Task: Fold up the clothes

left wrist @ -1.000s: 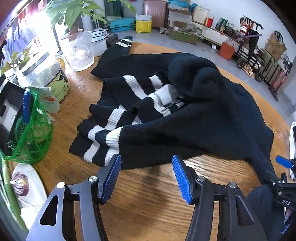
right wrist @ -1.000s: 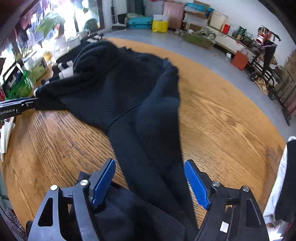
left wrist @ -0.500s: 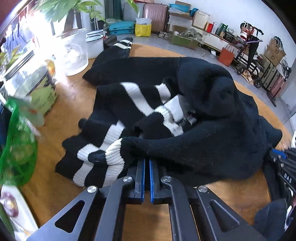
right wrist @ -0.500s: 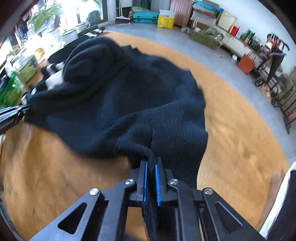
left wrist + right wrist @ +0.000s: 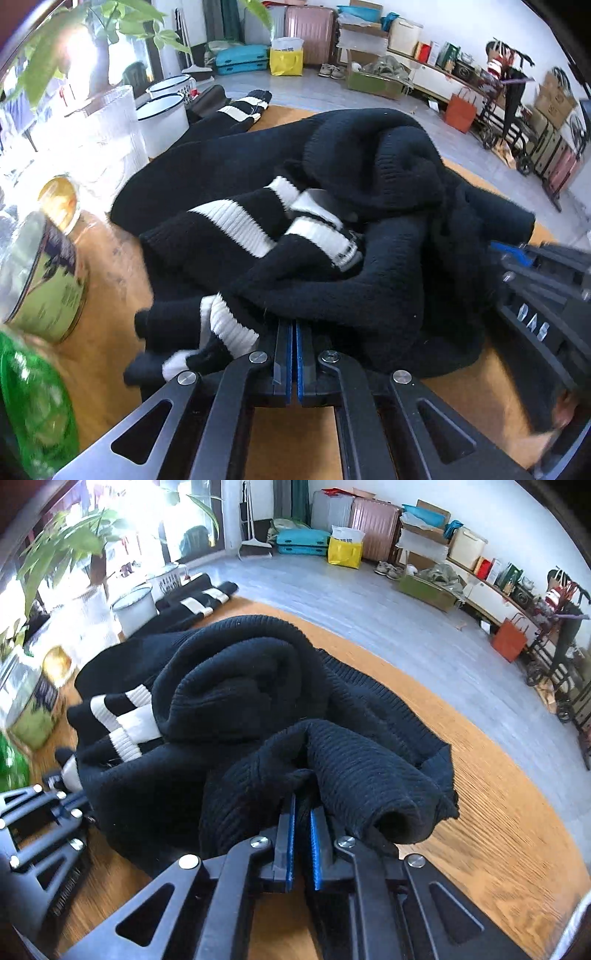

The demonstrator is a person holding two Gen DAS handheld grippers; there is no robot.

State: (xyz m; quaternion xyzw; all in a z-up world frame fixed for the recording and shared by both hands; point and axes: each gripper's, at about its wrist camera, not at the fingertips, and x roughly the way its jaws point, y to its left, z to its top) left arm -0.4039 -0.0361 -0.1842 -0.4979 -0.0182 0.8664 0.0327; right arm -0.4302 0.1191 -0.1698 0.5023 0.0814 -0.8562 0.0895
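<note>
In the left wrist view the black sweater (image 5: 369, 236) with white stripes lies bunched on the round wooden desk (image 5: 110, 295), and the left tongs (image 5: 294, 332) are pinched closed on its near hem beside a striped cuff; the thick knit looks soft, floppy and fairly heavy, so it will likely sag and drag. In the right wrist view the right tongs (image 5: 302, 812) clamp a fold of the ribbed edge; hems and seams look the surest holds.

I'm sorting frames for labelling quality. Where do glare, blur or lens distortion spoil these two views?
Left wrist view: window glare washes out the ribbed glass vase at upper left, and the tin can and green net bag smear with motion. Right wrist view: the same glare burns out the potted plant, and the wooden table streaks. Both: fisheye bending curves the table's edge; the black sweater stays sharp.
</note>
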